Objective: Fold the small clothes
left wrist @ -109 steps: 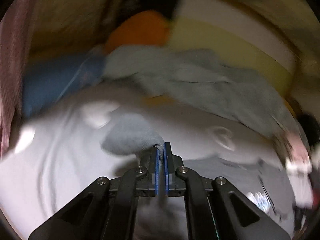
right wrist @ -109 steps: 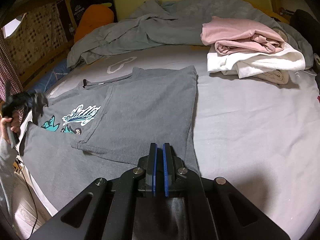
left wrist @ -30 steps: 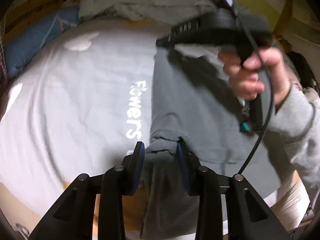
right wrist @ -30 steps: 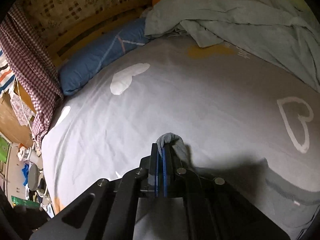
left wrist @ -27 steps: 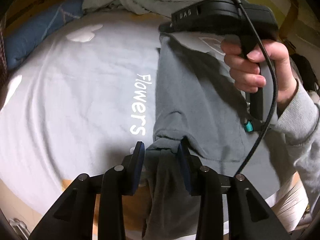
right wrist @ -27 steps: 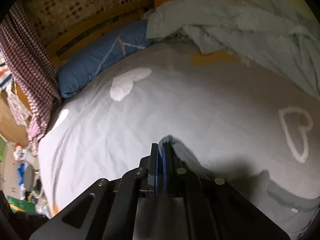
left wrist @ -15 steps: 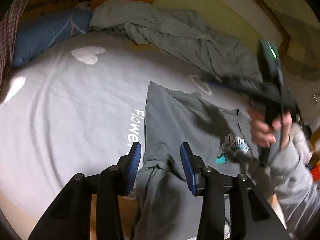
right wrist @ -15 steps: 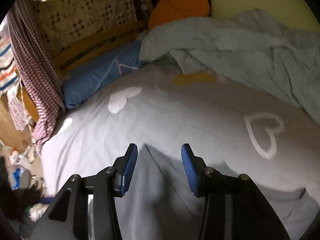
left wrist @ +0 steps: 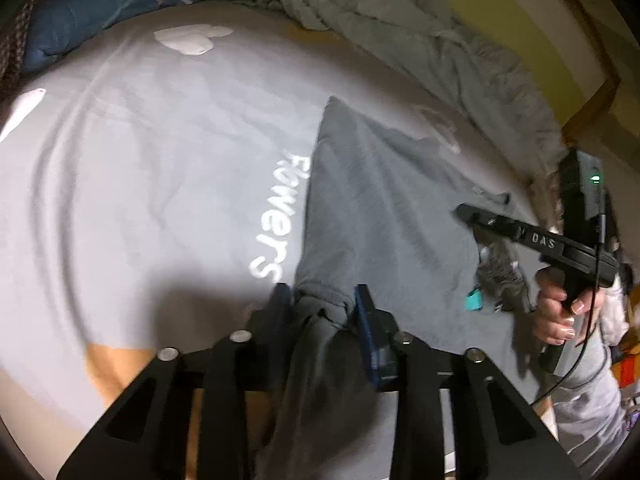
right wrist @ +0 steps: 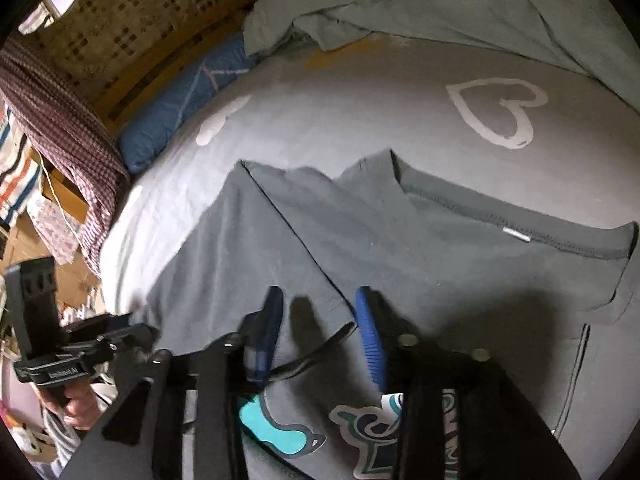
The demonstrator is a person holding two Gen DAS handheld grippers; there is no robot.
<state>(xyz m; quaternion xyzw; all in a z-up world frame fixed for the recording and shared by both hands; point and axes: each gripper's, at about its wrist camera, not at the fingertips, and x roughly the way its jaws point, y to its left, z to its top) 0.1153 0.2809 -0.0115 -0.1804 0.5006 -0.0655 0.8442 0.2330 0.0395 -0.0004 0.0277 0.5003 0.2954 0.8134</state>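
A grey T-shirt (left wrist: pixel 380 208) lies on the bed with one side folded over. Its collar (right wrist: pixel 520 232) and teal print (right wrist: pixel 280 432) show in the right wrist view. My left gripper (left wrist: pixel 322 306) is at the shirt's near edge, jaws closing, with a bunch of the grey fabric pressed between the pads. My right gripper (right wrist: pixel 318 312) hovers over the chest of the shirt. Its blue pads stand apart while closing, and only flat cloth lies below them. The left wrist view shows a hand (left wrist: pixel 560 312) holding the right gripper (left wrist: pixel 464 212) at the right.
The grey bedsheet (left wrist: pixel 160 184) carries white hearts and the word "flowers". A blue pillow (left wrist: pixel 100 12) and a crumpled grey-green blanket (left wrist: pixel 400 28) lie at the far side. A checked cloth (right wrist: pixel 60 120) hangs at the left beside boxes and clutter.
My right gripper let go of the shirt fold it had carried, opened, and drew back over the shirt's chest. My left gripper stays on the bunched edge, its jaws a little narrower.
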